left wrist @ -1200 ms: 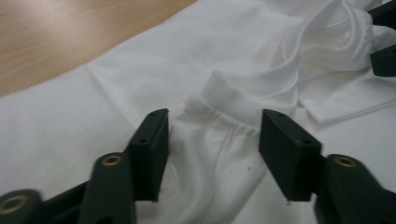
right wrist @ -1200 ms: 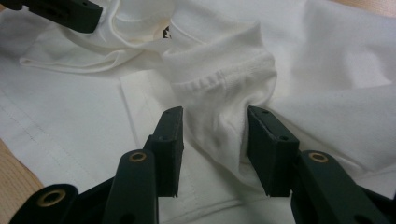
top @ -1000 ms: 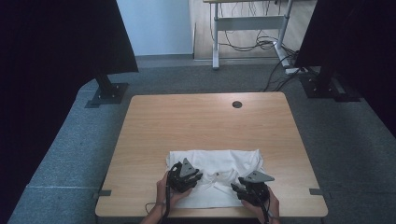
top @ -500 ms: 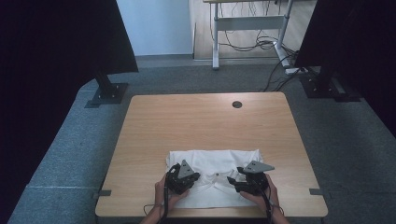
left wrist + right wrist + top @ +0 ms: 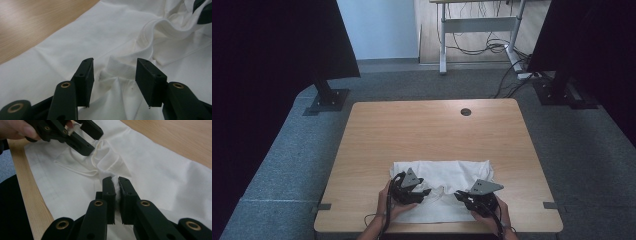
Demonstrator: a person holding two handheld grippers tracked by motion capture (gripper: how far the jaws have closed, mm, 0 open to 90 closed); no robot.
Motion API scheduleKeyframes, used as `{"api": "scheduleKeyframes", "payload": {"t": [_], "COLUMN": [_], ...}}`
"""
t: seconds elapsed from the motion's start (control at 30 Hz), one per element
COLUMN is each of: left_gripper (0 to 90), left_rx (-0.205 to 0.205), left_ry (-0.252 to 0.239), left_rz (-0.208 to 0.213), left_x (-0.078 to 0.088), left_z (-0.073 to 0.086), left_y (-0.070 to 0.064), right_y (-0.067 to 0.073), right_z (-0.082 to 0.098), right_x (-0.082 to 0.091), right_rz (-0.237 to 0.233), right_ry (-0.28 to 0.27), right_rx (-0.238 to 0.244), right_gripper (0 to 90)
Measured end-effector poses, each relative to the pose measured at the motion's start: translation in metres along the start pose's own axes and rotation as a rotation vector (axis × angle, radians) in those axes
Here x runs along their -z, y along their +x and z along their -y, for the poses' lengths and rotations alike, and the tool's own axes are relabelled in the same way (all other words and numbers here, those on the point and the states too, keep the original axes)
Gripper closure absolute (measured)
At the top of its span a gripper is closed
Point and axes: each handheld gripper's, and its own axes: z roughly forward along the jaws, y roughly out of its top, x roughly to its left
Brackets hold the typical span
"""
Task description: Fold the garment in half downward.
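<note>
Right gripper (image 5: 117, 182): lower centre of its own view, jaws just closed, pinching a small ridge of white cloth. Left gripper (image 5: 113, 72): jaws just opened, apart, bunched fold between them, pads not pressing; seen also upper left of right gripper view.

Table (image 5: 422, 130): wooden, centre of high view.

White T-shirt (image 5: 447, 175): spread flat at lower centre of high view, near table's front edge, under both grippers. Judged light, soft, limp, liable to slide and crumple. Best hold: ribbed neckline (image 5: 150, 35) or thick hem; thin single layer likely to slip.
</note>
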Motion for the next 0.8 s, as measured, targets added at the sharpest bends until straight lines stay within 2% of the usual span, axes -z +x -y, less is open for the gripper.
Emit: {"api": "scheduleKeyframes", "payload": {"t": [0.07,0.13,0.23,0.37,0.5,0.67,0.8], "left_gripper": [51.7,59.4,73.6,82.6,83.7,83.6,83.6], "left_rx": [-0.019,-0.031,-0.035,-0.039,-0.049,-0.061,-0.054], "left_ry": [0.006,0.011,0.011,0.028,0.015,-0.012,-0.014], "left_rz": [0.003,-0.005,0.017,0.016,0.014,0.001,0.010], "left_x": [-0.003,-0.003,0.002,0.003,0.008,0.022,0.028], "left_z": [-0.001,-0.002,-0.003,-0.002,-0.001,0.006,0.011], "left_y": [-0.001,-0.002,-0.004,-0.005,-0.009,-0.018,-0.023], "right_y": [0.000,-0.001,-0.003,-0.005,-0.006,-0.004,-0.001], "right_z": [0.000,0.001,0.004,0.006,0.007,0.010,0.012], "right_x": [0.002,0.003,0.005,0.008,0.011,0.016,0.018], "right_rz": [0.000,0.004,0.001,0.002,-0.002,0.000,-0.007], "right_ry": [-0.006,-0.007,-0.013,-0.025,-0.028,-0.035,-0.037], "right_rx": [-0.002,-0.008,-0.030,-0.051,-0.062,-0.064,-0.060], "right_gripper": [84.3,84.3,84.2,84.0,83.9,83.2,83.2]}}
